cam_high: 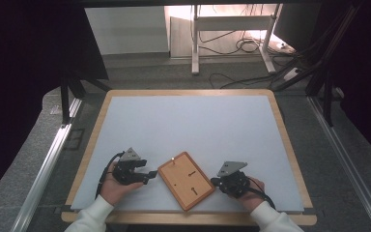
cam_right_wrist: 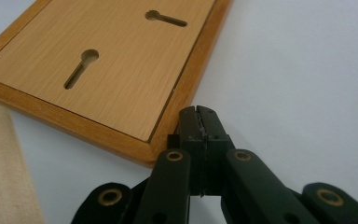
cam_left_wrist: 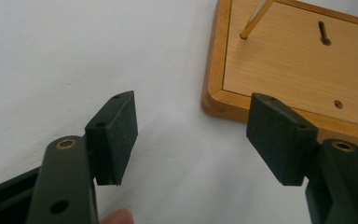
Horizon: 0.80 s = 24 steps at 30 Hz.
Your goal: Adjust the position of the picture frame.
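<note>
We are working over the desk [cam_high: 188, 121], whose pale sheet is carrying a wooden board [cam_high: 186, 180] lying flat near its front edge, turned at an angle between our two hands; everything else we are placing from that board. It is a light wood panel in a darker frame, with two keyhole slots [cam_right_wrist: 80, 67] cut into its face and a thin brass-coloured pin [cam_left_wrist: 256, 18] rising near its far corner. The left gripper [cam_high: 134, 171] is sitting just left of the board, jaws spread wide and holding nothing, with the board's near corner showing just beyond the right-hand jaw in the left gripper view. The right gripper [cam_right_wrist: 199, 122] is sitting at the board's right corner, jaws pressed together on nothing, tips just beside or touching the frame; we cannot tell which. In our judgement, the risks are coming from that setup: closed jaws nudging the frame would be sliding or spinning the board on the smooth sheet instead of gripping it, and, lying this close to the desk's front edge, it could be getting pushed over. A careless left approach could also be catching and bending the pin. We are finding no brand, label or readable writing on the board or the grippers.
</note>
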Available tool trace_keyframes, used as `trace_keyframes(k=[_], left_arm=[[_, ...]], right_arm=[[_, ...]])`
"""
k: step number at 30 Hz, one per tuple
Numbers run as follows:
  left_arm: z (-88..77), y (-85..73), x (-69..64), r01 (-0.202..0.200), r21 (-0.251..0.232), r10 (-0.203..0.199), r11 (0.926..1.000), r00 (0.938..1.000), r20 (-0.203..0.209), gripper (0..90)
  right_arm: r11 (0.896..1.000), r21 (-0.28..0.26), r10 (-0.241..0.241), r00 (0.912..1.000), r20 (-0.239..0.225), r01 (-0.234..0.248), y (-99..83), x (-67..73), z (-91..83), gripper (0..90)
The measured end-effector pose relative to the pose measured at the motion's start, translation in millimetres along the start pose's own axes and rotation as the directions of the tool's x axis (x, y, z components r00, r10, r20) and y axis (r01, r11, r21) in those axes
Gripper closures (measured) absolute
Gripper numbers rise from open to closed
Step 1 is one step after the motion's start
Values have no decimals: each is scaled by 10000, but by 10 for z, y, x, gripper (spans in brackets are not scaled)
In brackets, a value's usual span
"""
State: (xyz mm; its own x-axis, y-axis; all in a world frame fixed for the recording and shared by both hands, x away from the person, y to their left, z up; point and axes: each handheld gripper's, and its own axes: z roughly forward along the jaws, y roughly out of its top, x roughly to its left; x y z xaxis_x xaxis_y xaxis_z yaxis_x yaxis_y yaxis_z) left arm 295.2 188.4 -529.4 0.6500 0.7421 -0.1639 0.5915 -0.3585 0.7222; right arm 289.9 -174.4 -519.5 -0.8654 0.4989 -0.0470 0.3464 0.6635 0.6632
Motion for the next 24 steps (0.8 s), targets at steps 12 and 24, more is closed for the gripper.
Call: trace_keyframes(k=[12,24], left_arm=[[-49,-45,-81,-709,591,666,9957,9952,721,888],[194,67,-167,-1117,1221,1042,9862,9923,664,900]], right_arm=[[9959,-823,401,9990,172,-386,-18,-163,-145,900],[9893,-1205,895,9947,514,-828,-64,-304,-249,879]])
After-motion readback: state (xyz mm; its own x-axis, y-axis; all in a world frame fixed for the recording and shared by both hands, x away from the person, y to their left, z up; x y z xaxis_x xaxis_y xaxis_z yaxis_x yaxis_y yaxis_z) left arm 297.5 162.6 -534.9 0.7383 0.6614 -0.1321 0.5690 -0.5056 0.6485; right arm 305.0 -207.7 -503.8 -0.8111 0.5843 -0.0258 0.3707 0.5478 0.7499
